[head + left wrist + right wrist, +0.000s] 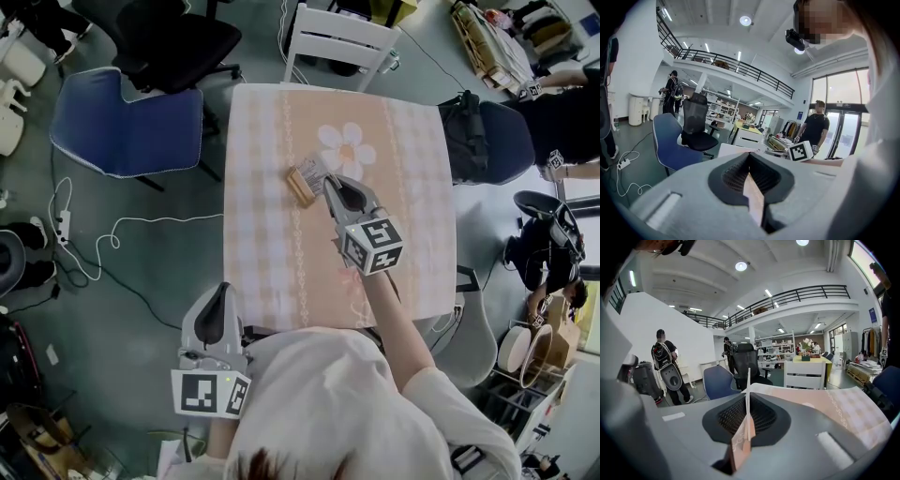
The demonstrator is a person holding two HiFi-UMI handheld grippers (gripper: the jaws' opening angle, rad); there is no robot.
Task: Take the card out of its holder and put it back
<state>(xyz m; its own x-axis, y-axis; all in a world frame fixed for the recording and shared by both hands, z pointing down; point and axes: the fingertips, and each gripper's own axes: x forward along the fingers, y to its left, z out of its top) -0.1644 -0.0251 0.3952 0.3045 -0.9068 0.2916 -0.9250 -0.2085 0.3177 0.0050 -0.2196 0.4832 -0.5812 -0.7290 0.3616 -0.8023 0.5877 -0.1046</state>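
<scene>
The right hand-held gripper (pixel 330 187) pinches the card (pixel 313 169) edge-on at the wooden holder (pixel 299 184) on the surface (pixel 412 169). If the card misses the slot, it may buckle or tip the holder. The left hand-held gripper (pixel 218 294) is pressed together and empty.

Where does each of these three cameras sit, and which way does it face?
Head view: on the person's head, facing steeply down at the table; shows hair, right arm, left gripper and right gripper.
Left gripper view: on the left gripper, looking along its closed jaws toward the blue chair; the person's top fills the right edge.
Right gripper view: on the right gripper, looking along jaws clamped on the card, across the table.
Shared: all three show the blue chair.
</scene>
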